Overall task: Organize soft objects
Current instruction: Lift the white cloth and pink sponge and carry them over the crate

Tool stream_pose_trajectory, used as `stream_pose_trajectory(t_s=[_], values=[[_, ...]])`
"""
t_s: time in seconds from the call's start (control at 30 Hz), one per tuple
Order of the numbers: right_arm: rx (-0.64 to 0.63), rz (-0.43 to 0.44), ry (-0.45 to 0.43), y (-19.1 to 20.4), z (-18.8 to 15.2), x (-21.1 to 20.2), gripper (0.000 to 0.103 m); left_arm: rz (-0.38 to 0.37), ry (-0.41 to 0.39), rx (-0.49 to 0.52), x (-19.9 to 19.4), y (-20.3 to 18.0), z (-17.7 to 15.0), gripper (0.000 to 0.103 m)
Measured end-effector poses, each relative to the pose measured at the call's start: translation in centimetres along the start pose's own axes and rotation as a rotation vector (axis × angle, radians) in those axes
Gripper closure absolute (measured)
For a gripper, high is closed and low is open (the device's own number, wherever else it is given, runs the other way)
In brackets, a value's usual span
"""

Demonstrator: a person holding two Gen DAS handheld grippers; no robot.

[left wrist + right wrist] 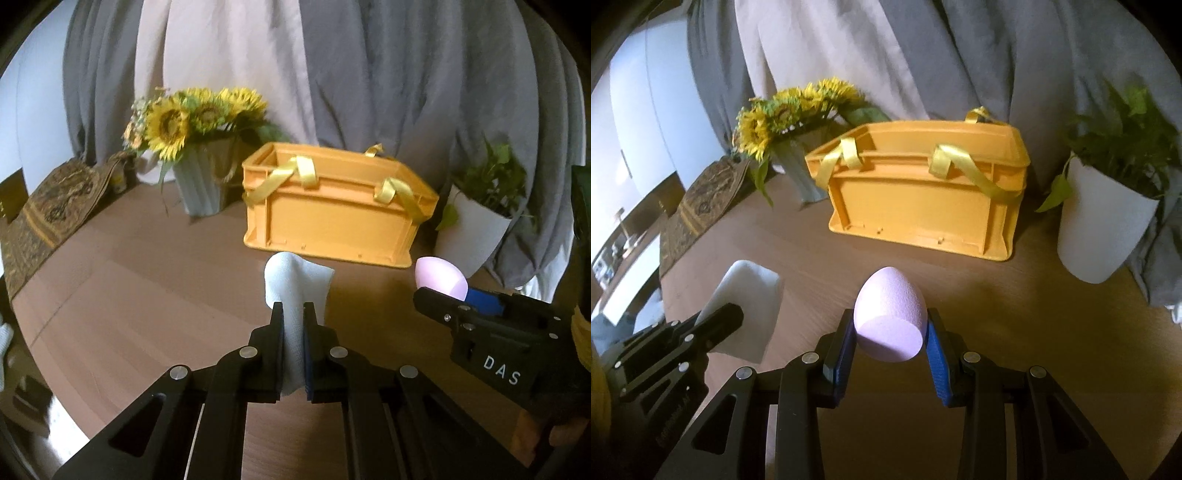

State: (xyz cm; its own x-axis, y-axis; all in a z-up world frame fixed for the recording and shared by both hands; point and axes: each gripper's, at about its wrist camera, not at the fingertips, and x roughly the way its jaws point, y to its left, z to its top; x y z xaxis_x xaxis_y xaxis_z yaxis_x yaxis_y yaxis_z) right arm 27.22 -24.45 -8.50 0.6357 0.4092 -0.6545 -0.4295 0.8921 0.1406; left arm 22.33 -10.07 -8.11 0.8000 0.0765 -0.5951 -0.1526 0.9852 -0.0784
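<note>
Left tool (293,310) is pinching a pale blue cloth (295,288), holding it above the worktop (147,280) in front of the orange crate (332,214). Right tool (890,328) is gripping a pink egg-shaped sponge (890,317) between its blue pads (936,350), also clear of the worktop. White lettering "DAS" (502,369) is showing on the right tool's body in the left wrist view. Yellow ribbons (849,155) are hanging over the crate rim.

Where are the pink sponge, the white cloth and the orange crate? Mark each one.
pink sponge (888,317): right wrist view, on its rounded side above the flat cut face.
white cloth (295,284): left wrist view, on the bunched part above the claw.
orange crate (919,206): right wrist view, on its front wall.
</note>
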Motion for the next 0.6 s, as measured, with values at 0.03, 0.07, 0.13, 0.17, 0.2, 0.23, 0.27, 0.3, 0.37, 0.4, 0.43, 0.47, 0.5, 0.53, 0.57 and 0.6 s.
stream_pose_trajectory(t_s=[0.03,0.07,0.13,0.17,0.2,0.23,0.27,0.3,0.37,0.4,0.43,0.47,0.5,0.53,0.57,0.6], values=[[0.007,-0.012,-0.010,0.4,0.2,-0.3,0.065,-0.010,-0.005,0.007,-0.2,0.3,0.3,0.093],[0.015,-0.021,-0.017,0.7,0.4,-0.5,0.065,-0.018,-0.010,0.013,-0.3,0.5,0.6,0.093],[0.036,-0.040,-0.032,1.4,0.9,-0.9,0.065,-0.040,-0.026,0.030,-0.6,1.2,1.5,0.093],[0.045,-0.049,-0.041,1.7,1.1,-1.1,0.065,-0.050,-0.034,0.040,-0.7,1.5,1.9,0.093],[0.053,-0.060,-0.051,2.0,1.3,-1.3,0.065,-0.061,-0.043,0.052,-0.7,1.8,2.3,0.093],[0.061,-0.072,-0.062,2.5,1.6,-1.4,0.065,-0.071,-0.051,0.059,-0.8,2.2,2.7,0.093],[0.066,-0.079,-0.068,2.7,1.8,-1.5,0.065,-0.085,-0.057,0.069,-0.7,2.6,3.2,0.093],[0.079,-0.093,-0.079,3.1,2.1,-1.6,0.065,-0.093,-0.061,0.077,-0.7,2.8,3.5,0.093],[0.101,-0.107,-0.093,3.7,2.6,-1.7,0.065,-0.114,-0.069,0.093,-0.5,3.4,4.3,0.093],[0.113,-0.119,-0.103,4.0,2.8,-1.7,0.065,-0.128,-0.072,0.103,-0.4,3.8,4.8,0.093],[0.120,-0.128,-0.110,4.2,2.9,-1.8,0.065,-0.138,-0.076,0.110,-0.4,4.0,5.2,0.093],[0.131,-0.136,-0.118,4.6,3.1,-1.8,0.065,-0.149,-0.079,0.115,-0.3,4.3,5.5,0.093],[0.140,-0.143,-0.125,4.7,3.3,-1.9,0.065,-0.158,-0.081,0.120,-0.2,4.6,5.8,0.093],[0.150,-0.153,-0.135,4.9,3.4,-1.9,0.065,-0.168,-0.084,0.127,-0.2,4.9,6.1,0.093],[0.159,-0.160,-0.143,5.2,3.6,-2.0,0.065,-0.175,-0.088,0.133,-0.2,5.1,6.4,0.093],[0.170,-0.166,-0.152,5.4,3.7,-2.0,0.065,-0.188,-0.095,0.140,-0.2,5.3,6.8,0.093]])
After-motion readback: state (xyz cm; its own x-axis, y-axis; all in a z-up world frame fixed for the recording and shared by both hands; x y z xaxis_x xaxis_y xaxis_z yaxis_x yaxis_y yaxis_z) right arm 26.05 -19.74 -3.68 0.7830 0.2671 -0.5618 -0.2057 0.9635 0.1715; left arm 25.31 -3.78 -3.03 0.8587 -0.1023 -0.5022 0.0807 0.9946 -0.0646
